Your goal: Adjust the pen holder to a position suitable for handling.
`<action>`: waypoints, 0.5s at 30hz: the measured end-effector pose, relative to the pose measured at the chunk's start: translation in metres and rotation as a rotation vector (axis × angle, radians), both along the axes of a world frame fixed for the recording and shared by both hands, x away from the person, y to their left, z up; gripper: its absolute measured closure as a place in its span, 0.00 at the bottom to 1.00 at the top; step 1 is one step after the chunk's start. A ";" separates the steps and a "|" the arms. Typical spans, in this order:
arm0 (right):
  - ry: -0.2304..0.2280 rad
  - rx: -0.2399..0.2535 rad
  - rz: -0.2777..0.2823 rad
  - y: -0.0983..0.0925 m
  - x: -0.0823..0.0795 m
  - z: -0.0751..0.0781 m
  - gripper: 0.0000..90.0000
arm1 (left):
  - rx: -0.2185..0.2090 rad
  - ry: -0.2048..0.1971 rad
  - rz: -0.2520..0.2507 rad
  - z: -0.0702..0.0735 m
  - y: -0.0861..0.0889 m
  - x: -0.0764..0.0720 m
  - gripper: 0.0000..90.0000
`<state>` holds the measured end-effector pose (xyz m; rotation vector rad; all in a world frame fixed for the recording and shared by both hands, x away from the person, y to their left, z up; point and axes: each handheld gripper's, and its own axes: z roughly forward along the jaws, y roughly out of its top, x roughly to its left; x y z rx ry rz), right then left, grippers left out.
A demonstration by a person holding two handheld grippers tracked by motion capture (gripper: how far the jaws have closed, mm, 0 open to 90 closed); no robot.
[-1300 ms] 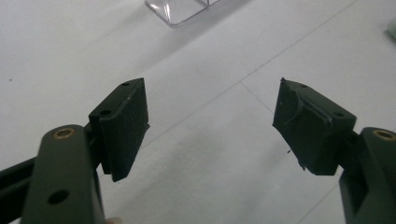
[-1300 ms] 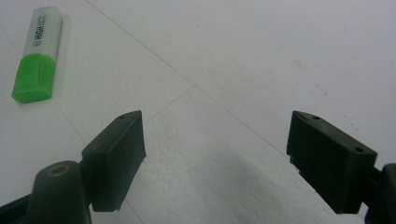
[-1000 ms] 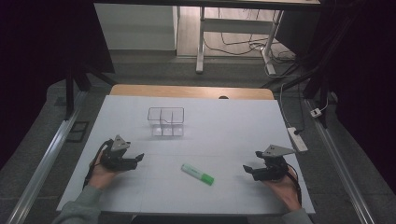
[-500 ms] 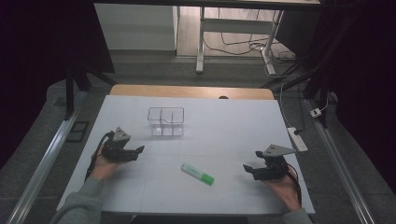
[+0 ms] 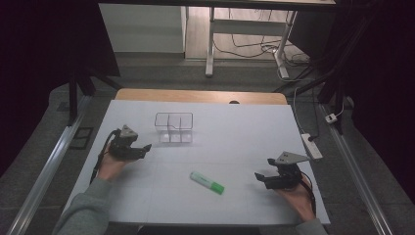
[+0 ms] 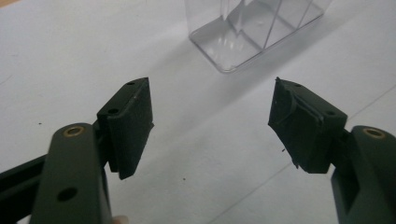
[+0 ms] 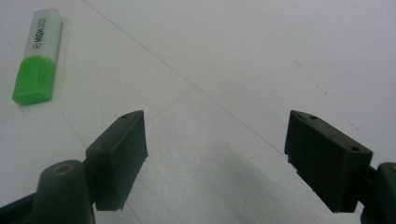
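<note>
The left gripper (image 6: 210, 116) has its jaws spread wide with nothing between them; they have just been closing a little, and bare white table (image 6: 70, 56) lies in the gap. Its own view shows the pads close up, the right one ragged at its edge, and just ahead the near corner of a clear box (image 6: 252, 32), apart from the pads. The high view adds that this box (image 5: 173, 127) has three compartments and stands toward the table's far side, with the left gripper (image 5: 142, 149) near it on its left.

The right gripper (image 7: 215, 158) is likewise released, its jaws far apart over the bare sheet. Its view shows a marker (image 7: 38, 56) off to the upper left, green cap nearer, with lettering on its white barrel that the high view is too small to give. From above, the marker (image 5: 207, 182) lies flat near the front middle, between the two grippers, well apart from the box and from the right gripper (image 5: 262, 176).
</note>
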<state>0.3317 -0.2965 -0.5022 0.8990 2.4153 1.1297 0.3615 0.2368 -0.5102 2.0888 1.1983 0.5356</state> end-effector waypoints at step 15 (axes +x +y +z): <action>0.008 -0.007 0.006 0.000 0.001 -0.002 0.23 | 0.023 0.010 0.037 -0.001 0.001 0.026 0.36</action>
